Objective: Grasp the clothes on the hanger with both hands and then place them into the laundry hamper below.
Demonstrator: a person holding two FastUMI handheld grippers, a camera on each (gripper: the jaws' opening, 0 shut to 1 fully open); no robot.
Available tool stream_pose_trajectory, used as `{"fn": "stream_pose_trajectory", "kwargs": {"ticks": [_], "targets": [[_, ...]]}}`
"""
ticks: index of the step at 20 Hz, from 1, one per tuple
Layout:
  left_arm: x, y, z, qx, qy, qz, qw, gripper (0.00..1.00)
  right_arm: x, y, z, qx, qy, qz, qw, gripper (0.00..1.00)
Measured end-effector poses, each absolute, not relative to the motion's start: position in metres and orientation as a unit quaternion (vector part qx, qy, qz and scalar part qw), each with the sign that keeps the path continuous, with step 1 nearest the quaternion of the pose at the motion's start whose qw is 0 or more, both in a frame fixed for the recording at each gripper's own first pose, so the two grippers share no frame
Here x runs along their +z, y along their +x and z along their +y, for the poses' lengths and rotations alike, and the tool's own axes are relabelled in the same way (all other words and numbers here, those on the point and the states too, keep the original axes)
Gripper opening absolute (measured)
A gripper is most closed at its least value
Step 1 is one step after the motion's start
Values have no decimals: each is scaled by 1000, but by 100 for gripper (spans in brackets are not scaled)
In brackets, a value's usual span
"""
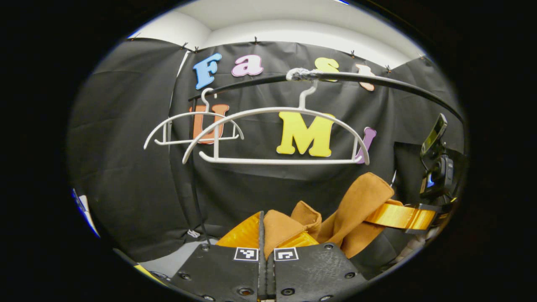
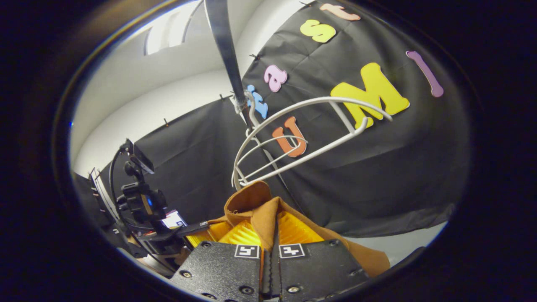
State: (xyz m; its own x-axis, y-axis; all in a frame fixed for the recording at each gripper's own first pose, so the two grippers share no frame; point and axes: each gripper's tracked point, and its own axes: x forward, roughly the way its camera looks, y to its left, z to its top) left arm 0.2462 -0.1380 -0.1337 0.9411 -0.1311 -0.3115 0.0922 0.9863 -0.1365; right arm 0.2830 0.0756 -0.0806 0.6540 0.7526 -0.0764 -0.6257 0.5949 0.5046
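1. in the left gripper view, two white hangers hang bare from a dark rail [image 1: 377, 79] in front of the black cloth wall: a smaller hanger [image 1: 168, 126] farther off at the left, and a larger hanger [image 1: 277, 134] nearer, its hook caught at a wrapped patch on the rail.
2. below the larger hanger, the left claw [image 1: 265, 235] is pressed together on a fold of the tan garment [image 1: 356, 205], which bunches up just past its tips.
3. the garment stretches rightward from there to the right claw [image 1: 402, 216], which comes in from the right edge and pinches the cloth's other end; a small camera rig rides above it.
4. in the right gripper view, the left claw [image 2: 197, 228] shows at the lower left with its mount, touching the garment's edge.
5. at the centre bottom, the right claw [image 2: 272, 235] is closed on the tan garment [image 2: 251, 201], the cloth rising between its fingers and draping off to the right.
6. above it, the two hangers [image 2: 302, 138] hang tilted from the rail [image 2: 222, 37], clear of the garment.
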Motion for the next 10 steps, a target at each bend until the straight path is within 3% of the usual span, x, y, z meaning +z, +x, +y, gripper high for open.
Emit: {"fn": "stream_pose_trajectory", "kwargs": {"ticks": [4,5,6,10], "targets": [[-169,227,-142,-58,-48,194,978,0,-116,270,88,370,207,198,884,4],[-182,223,-143,-59,-50,207,975,5,-130,270,89,363,204,217,883,4],[-197,222,-144,-60,-55,223,971,0,-150,264,87,352,202,242,881,4],[-259,203,-153,-59,-64,306,948,0,-222,265,76,282,141,349,882,4]]}}
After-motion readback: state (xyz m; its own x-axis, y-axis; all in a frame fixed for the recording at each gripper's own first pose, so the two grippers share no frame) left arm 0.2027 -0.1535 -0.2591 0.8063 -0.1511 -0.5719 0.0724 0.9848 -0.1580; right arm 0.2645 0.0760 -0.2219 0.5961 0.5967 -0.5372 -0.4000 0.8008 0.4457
